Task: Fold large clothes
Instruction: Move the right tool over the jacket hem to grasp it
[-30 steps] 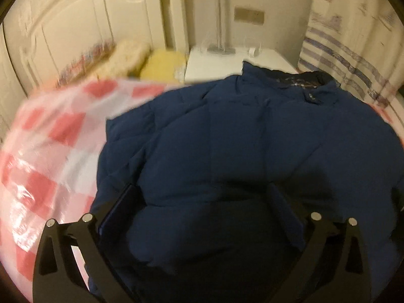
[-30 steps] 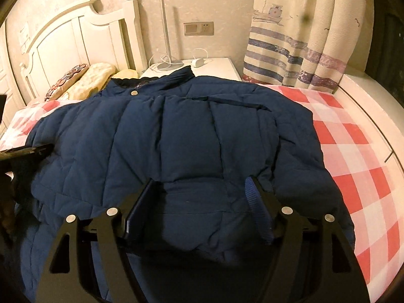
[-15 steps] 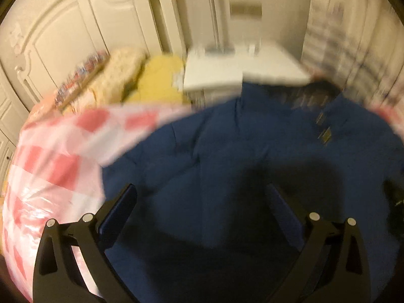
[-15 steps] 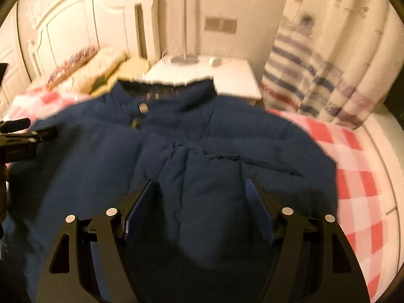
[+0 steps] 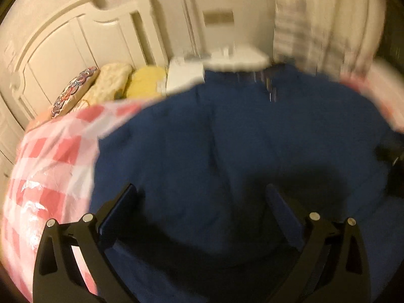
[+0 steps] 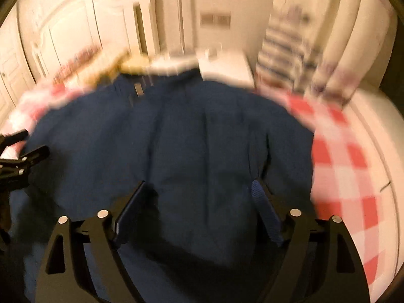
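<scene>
Left wrist view puts the bed in front of you, its red-and-white checked cover showing along the left edge and again, in the right wrist view, along the right edge. The navy padded jacket lies spread over the middle of that cover, collar toward the headboard end and hem toward you, with its body reaching close to both side edges. Both pictures are smeared, so seams and snaps at the collar are only hinted at.

Judging from how it lies, your fold is hardly begun: the jacket looks flat and full width, with no side or hem turned over that you can make out. Sleeves, sides and the final halving all seem left to do.

Your left gripper stands wide, over the jacket near its hem on the left side, with nothing pinched between its fingers; whether the tips touch the fabric is unclear. Your right gripper is likewise spread wide over the hem on the right side, holding nothing.

Pillows sit at the headboard corner, and a white nightstand stands beyond the collar, beside the striped curtain.
</scene>
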A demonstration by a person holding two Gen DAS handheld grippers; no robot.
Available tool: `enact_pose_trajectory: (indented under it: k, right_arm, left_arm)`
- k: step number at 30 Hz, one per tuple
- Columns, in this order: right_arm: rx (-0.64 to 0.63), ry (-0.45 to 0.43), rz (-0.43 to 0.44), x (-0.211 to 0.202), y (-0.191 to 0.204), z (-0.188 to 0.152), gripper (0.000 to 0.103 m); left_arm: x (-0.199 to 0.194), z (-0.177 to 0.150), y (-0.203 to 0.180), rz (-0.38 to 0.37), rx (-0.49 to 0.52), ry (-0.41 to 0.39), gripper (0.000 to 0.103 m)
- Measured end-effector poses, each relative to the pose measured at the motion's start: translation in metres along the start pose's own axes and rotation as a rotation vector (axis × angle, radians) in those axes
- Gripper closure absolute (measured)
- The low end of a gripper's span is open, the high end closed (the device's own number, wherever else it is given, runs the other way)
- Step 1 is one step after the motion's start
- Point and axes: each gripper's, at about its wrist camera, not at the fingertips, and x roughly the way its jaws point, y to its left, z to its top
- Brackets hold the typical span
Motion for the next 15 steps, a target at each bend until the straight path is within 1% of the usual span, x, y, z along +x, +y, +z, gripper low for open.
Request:
enact_pose_trajectory:
  k: [1, 2, 4, 5, 7, 8, 9, 10, 11, 12, 13, 14, 15]
  right_arm:
    - [0.017, -0.003, 0.012, 0.002, -0.003, -0.004, 0.015]
    - [0.054, 0.008, 0.036, 0.002, -0.008, -0.007, 0.016]
    - [0.082, 0.001, 0.04, -0.014, -0.012, -0.014, 0.016]
    - [0.072, -0.02, 0.029, -0.025, -0.01, -0.017, 0.016]
    - [0.032, -0.079, 0.013, -0.051, -0.004, -0.028, 0.016]
    - [-0.007, -0.123, 0.013, -0.069, 0.004, -0.039, 0.016]
    - [-0.039, -0.144, 0.021, -0.078, 0.011, -0.047, 0.016]
    - [-0.089, -0.153, 0.044, -0.084, 0.022, -0.057, 0.016]
    - [-0.129, -0.144, 0.06, -0.085, 0.03, -0.065, 0.016]
    - [-0.18, -0.116, 0.072, -0.081, 0.042, -0.076, 0.016]
    - [-0.208, -0.085, 0.075, -0.075, 0.048, -0.084, 0.016]
    - [-0.238, 0.017, 0.089, -0.057, 0.056, -0.098, 0.015]
    - [-0.239, 0.054, 0.093, -0.05, 0.058, -0.104, 0.015]
  left_arm:
    - [0.001, -0.005, -0.004, 0.022, -0.001, -0.031, 0.002]
    - [0.0, -0.007, -0.006, 0.031, -0.003, -0.04, 0.002]
    - [-0.009, -0.007, -0.004, 0.047, -0.025, -0.005, 0.002]
    - [-0.014, -0.007, -0.003, 0.049, -0.042, -0.002, 0.003]
    - [-0.051, -0.021, -0.003, 0.02, -0.087, -0.072, 0.003]
    - [-0.067, -0.031, -0.007, 0.007, -0.085, -0.103, 0.002]
    - [-0.077, -0.04, -0.013, 0.001, -0.073, -0.113, 0.002]
    - [-0.085, -0.053, -0.023, -0.004, -0.037, -0.112, 0.002]
    - [-0.087, -0.061, -0.031, -0.004, -0.008, -0.1, 0.002]
    - [-0.083, -0.077, -0.047, 0.007, 0.055, -0.057, 0.002]
    - [-0.078, -0.086, -0.055, 0.015, 0.088, -0.029, 0.002]
    - [-0.071, -0.095, -0.063, 0.031, 0.124, 0.005, 0.002]
    - [-0.073, -0.104, -0.065, 0.053, 0.126, -0.021, 0.002]
